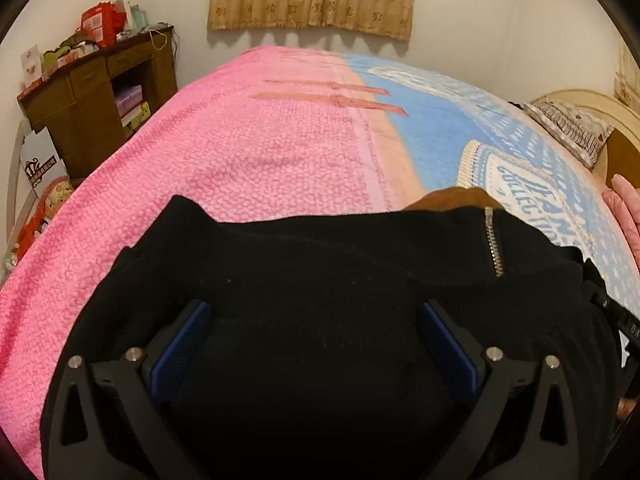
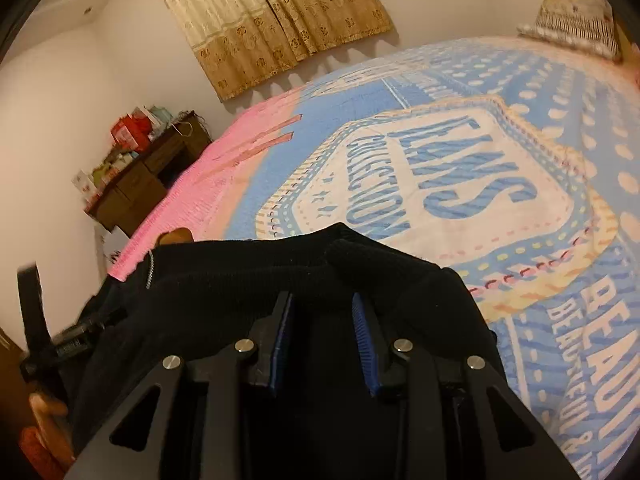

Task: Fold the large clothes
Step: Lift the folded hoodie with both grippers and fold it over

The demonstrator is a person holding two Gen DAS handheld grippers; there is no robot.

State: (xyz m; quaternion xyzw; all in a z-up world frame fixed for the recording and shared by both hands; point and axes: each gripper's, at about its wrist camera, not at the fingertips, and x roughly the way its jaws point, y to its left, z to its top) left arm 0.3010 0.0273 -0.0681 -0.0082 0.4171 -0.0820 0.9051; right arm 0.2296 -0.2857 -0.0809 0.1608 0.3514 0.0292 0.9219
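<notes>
The left gripper (image 1: 316, 336) hangs with its blue-padded jaws spread wide over the black knitted garment with a silver zip (image 1: 320, 280), nothing pinched between them. The right gripper (image 2: 320, 332) has its jaws drawn in to a narrow gap above the same garment (image 2: 280, 280); a ridge of black cloth rises just ahead of the pads, but whether they actually nip it cannot be told.

The garment lies bunched at the near edge of the bed, across the seam where the pink textured blanket (image 1: 240, 152) meets the blue printed bedspread (image 2: 520, 128), with a brown lining (image 1: 448, 198) peeping out at its far edge.

To fold well, each gripper probably needs a single layer at an outer edge, seized evenly, then lifted and carried over together so the cloth lands flat, not dragged into a heap.
</notes>
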